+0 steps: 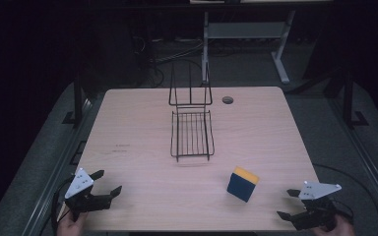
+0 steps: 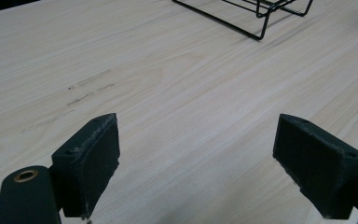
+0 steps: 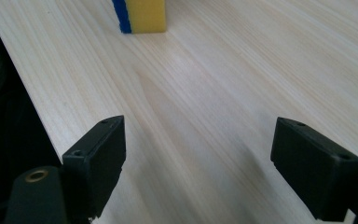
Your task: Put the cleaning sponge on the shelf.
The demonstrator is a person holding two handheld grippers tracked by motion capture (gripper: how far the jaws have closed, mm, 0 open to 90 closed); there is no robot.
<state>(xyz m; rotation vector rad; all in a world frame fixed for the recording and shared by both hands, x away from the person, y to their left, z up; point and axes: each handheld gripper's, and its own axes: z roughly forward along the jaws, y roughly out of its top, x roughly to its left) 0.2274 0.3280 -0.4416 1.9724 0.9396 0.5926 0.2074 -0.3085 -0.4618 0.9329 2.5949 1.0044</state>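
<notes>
Both grippers, left [image 1: 109,182] and right [image 1: 286,203], hold fingers released near the sponge [image 1: 242,184].

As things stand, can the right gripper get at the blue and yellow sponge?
Probably yes: the right gripper, jaws open, faces the sponge across bare table, with nothing between them.

Blue-and-yellow sponge [image 1: 242,184] upright on table [image 1: 142,191]

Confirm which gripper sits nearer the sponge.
The right gripper: the blue-and-yellow sponge stands just up-left of it, while the left gripper is across the table.
</notes>
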